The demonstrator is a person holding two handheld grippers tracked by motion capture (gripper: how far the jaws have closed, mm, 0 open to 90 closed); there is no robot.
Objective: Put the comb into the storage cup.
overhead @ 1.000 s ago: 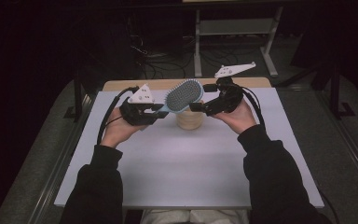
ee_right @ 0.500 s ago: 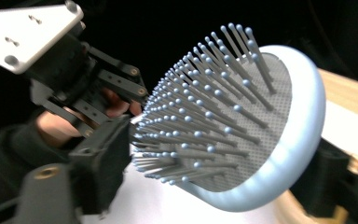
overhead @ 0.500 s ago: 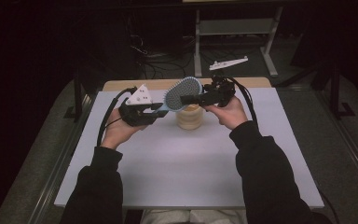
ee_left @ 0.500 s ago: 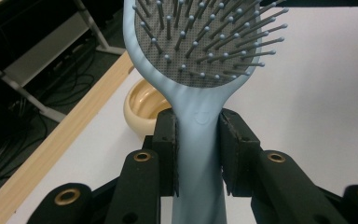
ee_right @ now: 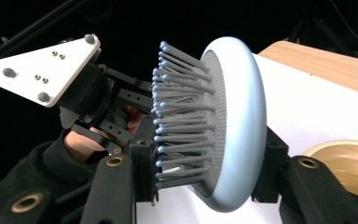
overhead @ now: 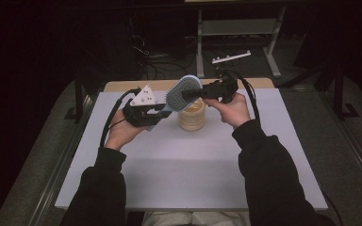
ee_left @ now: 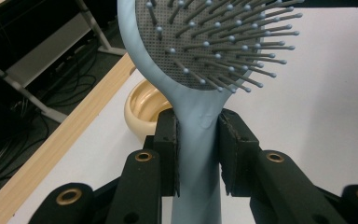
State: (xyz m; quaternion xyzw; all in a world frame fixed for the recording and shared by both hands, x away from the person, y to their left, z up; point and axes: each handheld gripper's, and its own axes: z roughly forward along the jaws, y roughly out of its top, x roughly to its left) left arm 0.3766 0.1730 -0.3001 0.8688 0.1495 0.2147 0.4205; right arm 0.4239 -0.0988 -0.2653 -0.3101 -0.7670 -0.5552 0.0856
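My right gripper (overhead: 188,93) has moved in over the bowl (overhead: 191,114) and now pinches the head of the hairbrush (overhead: 183,88). My left gripper (ee_left: 196,135) pinches its handle above the bowl, so I judge a handover is starting.

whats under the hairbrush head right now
A tan bowl sits on the white table below the hairbrush, partly covered by it. Its visible inside looks empty; the rest is hidden.
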